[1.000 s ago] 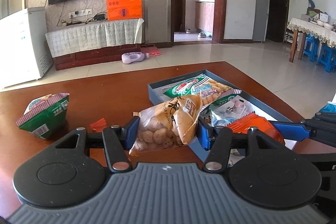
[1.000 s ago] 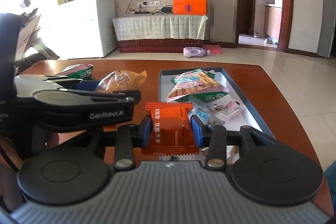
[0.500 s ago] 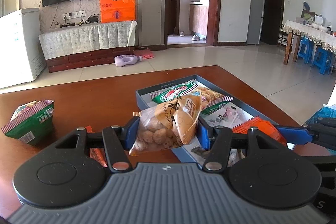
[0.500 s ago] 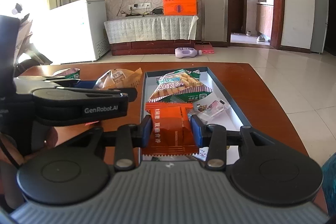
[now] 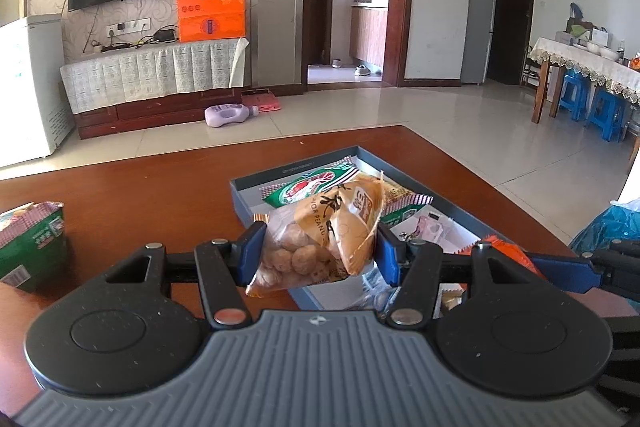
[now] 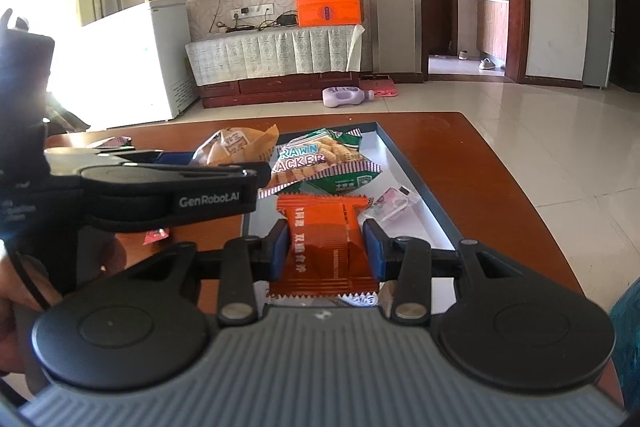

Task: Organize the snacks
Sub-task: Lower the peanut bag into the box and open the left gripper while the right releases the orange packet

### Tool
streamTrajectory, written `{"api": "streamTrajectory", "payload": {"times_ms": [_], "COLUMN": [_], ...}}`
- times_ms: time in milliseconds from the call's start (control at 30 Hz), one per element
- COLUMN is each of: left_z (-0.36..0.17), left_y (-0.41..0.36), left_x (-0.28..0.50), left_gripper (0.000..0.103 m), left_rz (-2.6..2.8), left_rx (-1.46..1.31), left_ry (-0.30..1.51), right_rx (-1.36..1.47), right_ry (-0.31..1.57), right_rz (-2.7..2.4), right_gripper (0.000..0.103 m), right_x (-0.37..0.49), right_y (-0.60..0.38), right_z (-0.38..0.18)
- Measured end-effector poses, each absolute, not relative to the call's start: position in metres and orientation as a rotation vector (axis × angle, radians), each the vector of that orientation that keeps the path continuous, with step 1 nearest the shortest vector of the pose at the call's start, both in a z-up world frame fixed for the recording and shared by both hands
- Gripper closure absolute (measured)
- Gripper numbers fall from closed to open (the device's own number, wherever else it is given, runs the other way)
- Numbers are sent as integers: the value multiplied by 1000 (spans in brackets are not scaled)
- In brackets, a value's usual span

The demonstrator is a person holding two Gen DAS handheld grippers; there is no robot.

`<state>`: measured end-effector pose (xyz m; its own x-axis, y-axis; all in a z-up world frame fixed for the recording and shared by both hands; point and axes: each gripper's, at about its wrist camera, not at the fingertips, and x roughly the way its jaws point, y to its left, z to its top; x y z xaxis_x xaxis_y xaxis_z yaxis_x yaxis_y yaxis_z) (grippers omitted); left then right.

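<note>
**Two light packets clamped, both hanging over the near end of the tray**

Nearest me, my right tongs are clamping an orange wafer-style packet by its two long edges, blue pads pressing in on either side. I am judging it light and flat, fairly stiff across the middle, with glossy film that could slide if I ease off; the crimped ends look too thin to trust, so mid-body is where I am keeping hold. It is hanging just ahead of my pads, above the near end of the grey tray.

My left tongs are squeezing a clear-and-tan bag of coated peanuts around its belly. It is soft, puffy and bulging between the pads, and the round nuts are shifting the weight low, so a grip around the filled part suits it better than the seam. It is sitting over the tray's near left corner.

Beyond both, a green-and-red prawn cracker bag is lying inside the tray, and a green packet is resting on the wooden table off to my left.
</note>
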<state>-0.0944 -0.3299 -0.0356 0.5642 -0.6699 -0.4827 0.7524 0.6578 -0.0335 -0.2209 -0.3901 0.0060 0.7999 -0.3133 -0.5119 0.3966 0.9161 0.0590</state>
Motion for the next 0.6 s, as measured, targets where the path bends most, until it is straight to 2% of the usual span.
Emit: {"api": "streamTrajectory", "payload": {"times_ms": [600], "left_z": [-52], "left_y": [-395], "left_x": [-61], "left_gripper": [40], "left_rz": [-894], "left_rx": [190], "left_ry": [514], "right_rx": [194], "right_ry": [554], "right_rz": [-403], "right_gripper": [60], "right_x": [-214], "right_y": [-402], "right_z": [-4]}}
